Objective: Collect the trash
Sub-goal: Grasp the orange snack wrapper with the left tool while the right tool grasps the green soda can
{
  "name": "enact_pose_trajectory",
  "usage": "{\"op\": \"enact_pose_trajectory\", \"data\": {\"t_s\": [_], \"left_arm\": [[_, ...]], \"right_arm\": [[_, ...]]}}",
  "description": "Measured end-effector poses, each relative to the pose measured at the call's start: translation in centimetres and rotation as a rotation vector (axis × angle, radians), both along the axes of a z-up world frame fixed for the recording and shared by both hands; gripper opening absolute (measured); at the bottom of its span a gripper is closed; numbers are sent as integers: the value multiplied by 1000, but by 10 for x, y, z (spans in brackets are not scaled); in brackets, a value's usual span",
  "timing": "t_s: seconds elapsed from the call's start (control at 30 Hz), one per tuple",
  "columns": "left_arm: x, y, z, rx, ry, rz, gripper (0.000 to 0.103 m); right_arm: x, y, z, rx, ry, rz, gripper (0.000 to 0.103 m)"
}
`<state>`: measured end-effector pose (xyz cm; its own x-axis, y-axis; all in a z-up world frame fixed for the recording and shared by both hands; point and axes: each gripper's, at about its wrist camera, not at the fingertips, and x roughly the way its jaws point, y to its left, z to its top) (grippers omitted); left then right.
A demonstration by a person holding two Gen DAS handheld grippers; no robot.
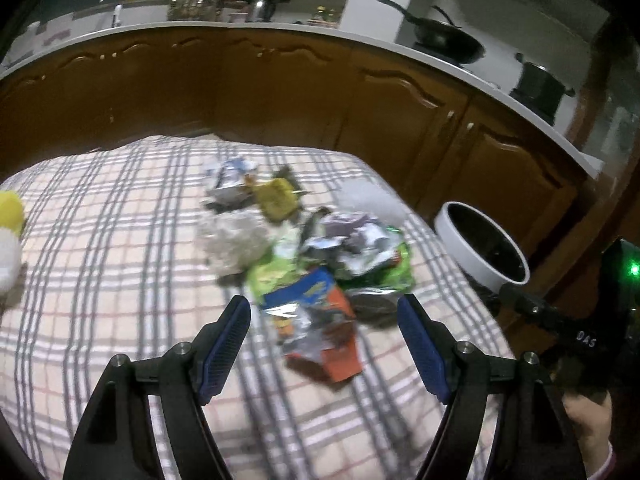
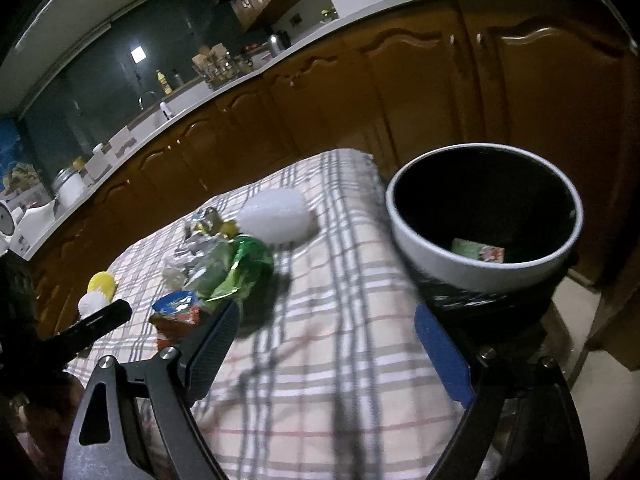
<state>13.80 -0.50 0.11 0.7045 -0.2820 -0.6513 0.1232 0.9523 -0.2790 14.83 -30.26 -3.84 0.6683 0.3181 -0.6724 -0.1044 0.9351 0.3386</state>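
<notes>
Both the left tongs and right tongs gape wide and empty, the left straddling the orange-and-blue snack wrapper on the checked-cloth counter, ready for the white-rimmed bin beside its edge.

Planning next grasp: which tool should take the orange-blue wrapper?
Left. The left tool is open, with the orange-blue wrapper right between its fingers. The right tool, also open and empty, points at bare cloth beside the bin.
</notes>
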Motion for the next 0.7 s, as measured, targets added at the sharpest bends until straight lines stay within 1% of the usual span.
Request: {"op": "enact_pose_trajectory", "data": {"t_s": [0.17, 0.23, 0.3, 0.33, 0.4, 0.43, 0.47, 0.5, 0.53, 0.57, 0.63, 0.7], "left_arm": [[2, 14, -8, 3, 38, 27, 74], [6, 16, -12, -4, 52, 27, 74], [8, 17, -16, -14, 71, 11, 74], [12, 15, -18, -20, 78, 4, 74], [18, 12, -22, -40, 100, -25, 72], [23, 13, -26, -38, 103, -35, 71], [26, 10, -29, -28, 105, -46, 69], [30, 6, -33, -10, 112, -57, 63], [33, 5, -38, -3, 118, -63, 60], [36, 3, -42, -1, 130, -72, 55], [40, -1, -49, -15, 154, -92, 49], [43, -3, -53, -27, 158, -100, 38]], "right_arm": [[6, 19, -2, 29, 2, 28, 88], [10, 26, -4, 49, 8, 35, 83], [17, 31, -8, 77, 24, 38, 71], [20, 33, -10, 91, 32, 39, 68], [29, 37, -14, 124, 49, 42, 59], [32, 38, -16, 136, 55, 44, 57], [35, 41, -18, 144, 60, 46, 55], [41, 43, -22, 156, 73, 50, 53], [44, 45, -25, 165, 84, 52, 52], [49, 48, -29, 177, 95, 55, 50], [56, 53, -34, 180, 116, 63, 48], [62, 59, -41, 188, 134, 78, 45]]}}
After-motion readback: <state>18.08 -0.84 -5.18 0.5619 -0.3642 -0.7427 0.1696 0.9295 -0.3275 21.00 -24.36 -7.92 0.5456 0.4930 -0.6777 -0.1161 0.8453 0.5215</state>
